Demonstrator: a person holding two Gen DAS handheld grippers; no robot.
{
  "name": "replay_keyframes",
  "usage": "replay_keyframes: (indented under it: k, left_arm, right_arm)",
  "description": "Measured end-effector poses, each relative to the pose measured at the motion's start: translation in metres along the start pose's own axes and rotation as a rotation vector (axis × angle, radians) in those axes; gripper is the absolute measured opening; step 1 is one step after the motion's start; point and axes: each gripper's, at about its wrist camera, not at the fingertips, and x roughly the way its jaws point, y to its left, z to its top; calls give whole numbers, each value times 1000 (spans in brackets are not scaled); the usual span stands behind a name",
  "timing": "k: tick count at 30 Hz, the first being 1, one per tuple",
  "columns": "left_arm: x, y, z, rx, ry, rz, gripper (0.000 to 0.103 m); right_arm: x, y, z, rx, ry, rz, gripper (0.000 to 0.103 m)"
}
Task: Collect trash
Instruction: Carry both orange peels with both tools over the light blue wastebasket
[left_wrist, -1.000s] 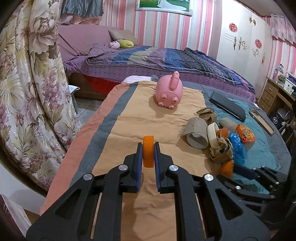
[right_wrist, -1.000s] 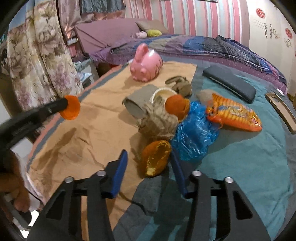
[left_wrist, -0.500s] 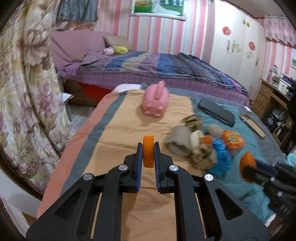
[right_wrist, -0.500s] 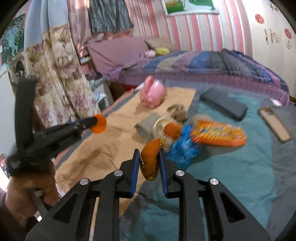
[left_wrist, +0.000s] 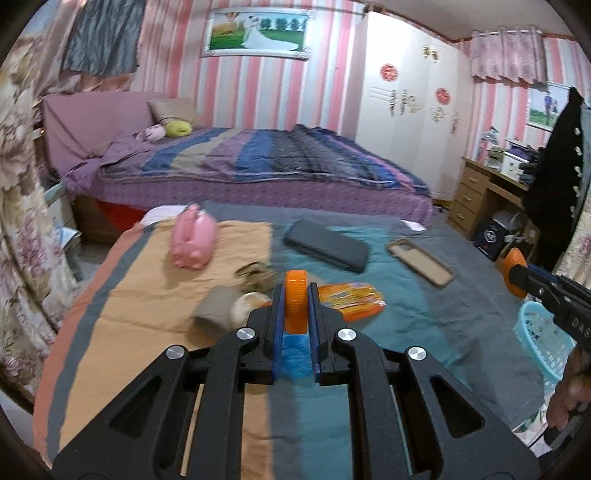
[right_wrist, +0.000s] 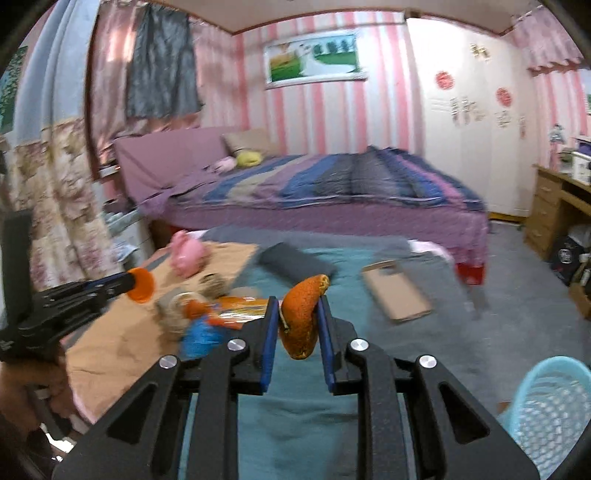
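I look out along two claws over a bed covered in tan and teal cloth. At the far left a pink pig toy (left_wrist: 192, 240) lies on the tan cloth. My left claw (left_wrist: 295, 295) is pinching an orange bottle cap (left_wrist: 295, 300) upright between its blue pads. Just beyond it sits the heap of trash: a brown cardboard roll (left_wrist: 216, 308), a blue plastic bag (right_wrist: 201, 338) and an orange snack wrapper (left_wrist: 351, 295), all resting on the bed. Farther right lie a dark flat case (left_wrist: 325, 245) and a tan phone case (left_wrist: 419, 260), apart from each other. My right claw (right_wrist: 297, 317) is pressed on a curled piece of orange peel (right_wrist: 301, 317), held up clear of the bed. At the near right, beside the bed, stands a light blue mesh basket (right_wrist: 554, 402).
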Motion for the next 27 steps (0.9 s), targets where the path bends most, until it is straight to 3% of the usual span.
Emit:
replay_keyframes:
  k: [11,27]
  left_arm:
    - [-3,-68,7,51,-41,-89,11]
    - [5,-113,6,76,-40,-139,11]
  right_arm:
    - [-43,-92,-15,98,-16,-114,21]
    - [-51,-121,-24,118,-22,-144,21]
